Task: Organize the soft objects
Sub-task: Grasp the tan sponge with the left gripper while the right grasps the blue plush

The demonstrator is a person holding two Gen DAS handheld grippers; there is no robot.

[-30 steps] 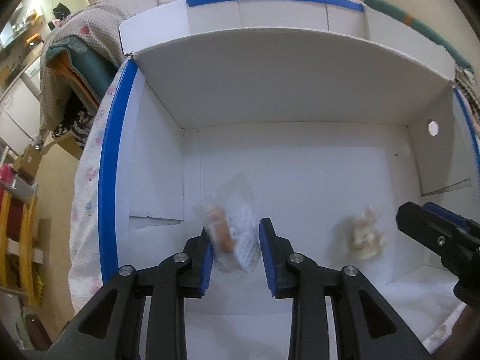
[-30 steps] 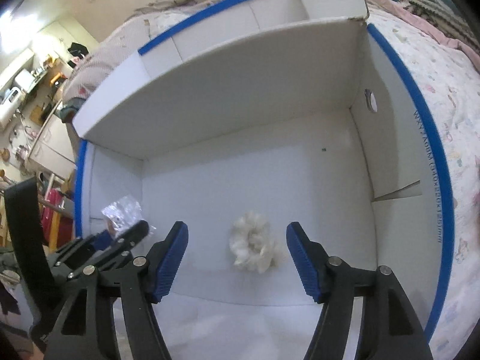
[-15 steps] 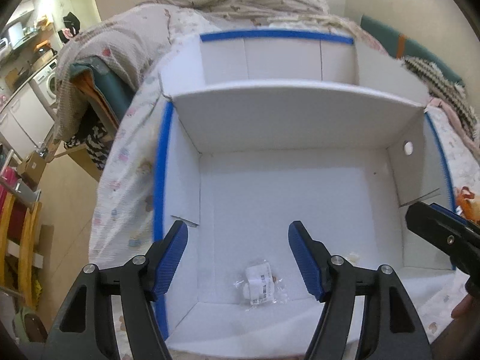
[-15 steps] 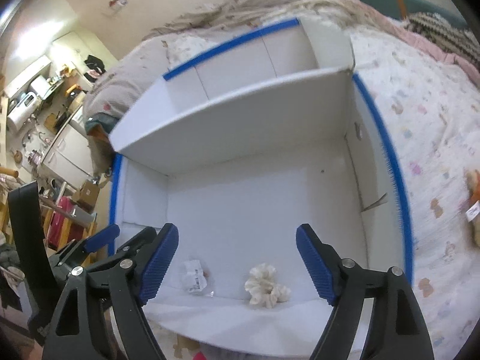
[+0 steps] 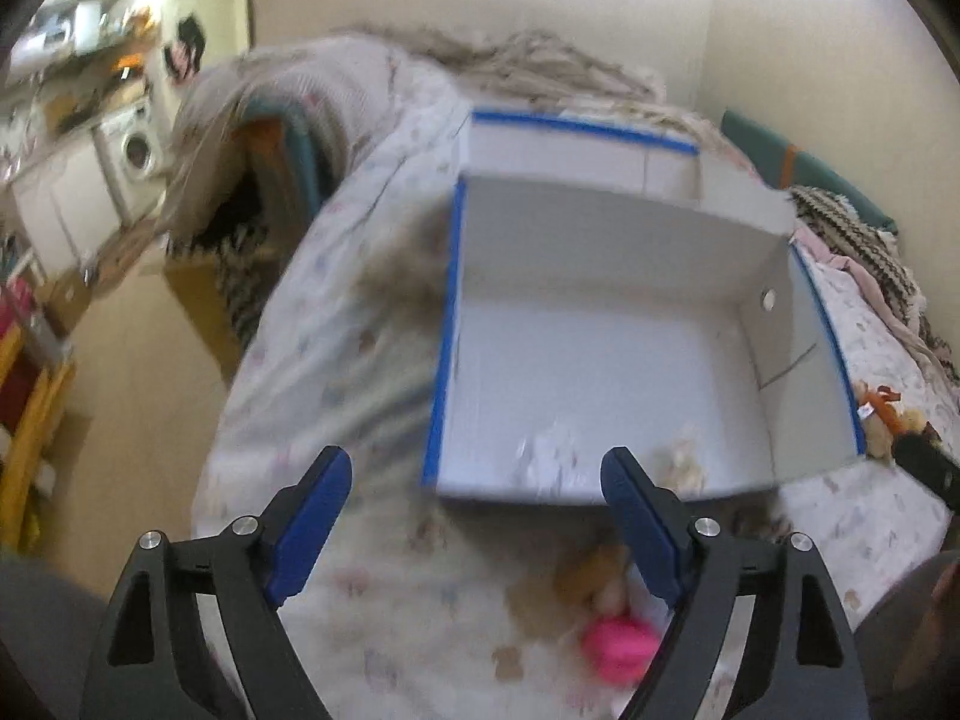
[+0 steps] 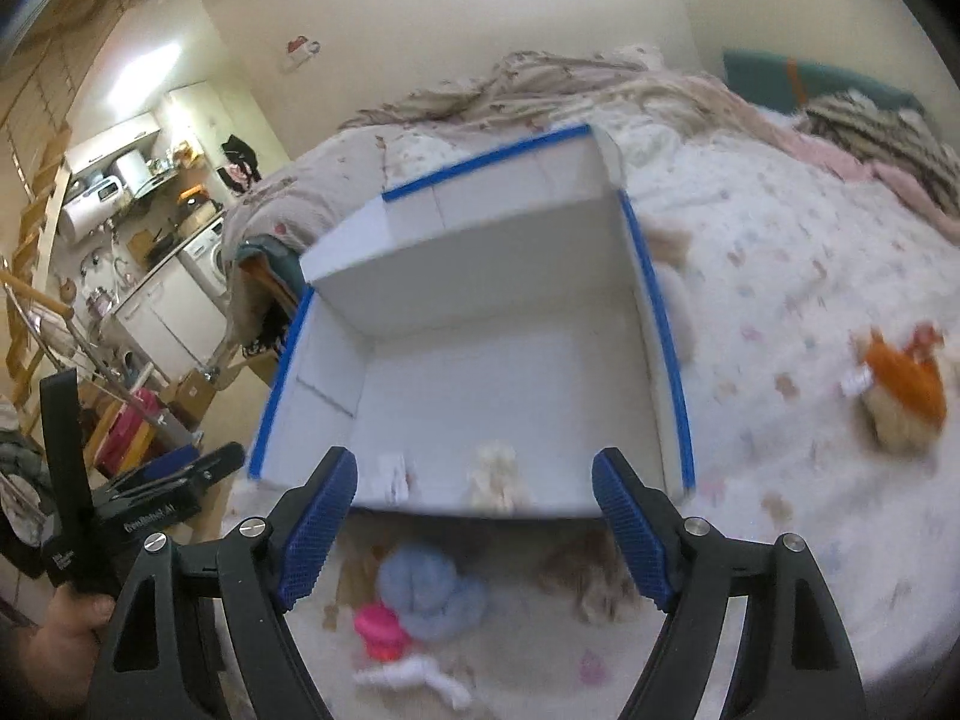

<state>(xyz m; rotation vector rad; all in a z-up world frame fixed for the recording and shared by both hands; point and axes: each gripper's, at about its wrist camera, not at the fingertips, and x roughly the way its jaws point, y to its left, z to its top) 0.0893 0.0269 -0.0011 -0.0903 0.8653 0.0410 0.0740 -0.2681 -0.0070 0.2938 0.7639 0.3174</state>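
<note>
Right wrist view showed a soft cream scrunchie [image 6: 493,476] lying in the white box [image 6: 636,276] on the bed [image 6: 780,276], light and squashy, best pinched mid-ring. Right tongs [image 6: 474,510] gaped empty; left tongs [image 5: 477,507], also empty, were opening.

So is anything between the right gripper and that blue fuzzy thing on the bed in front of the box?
Nothing visible. The right gripper stands open and empty, and the blue fuzzy thing lies on the bed just below it, with only a pink toy at its near edge.
</note>
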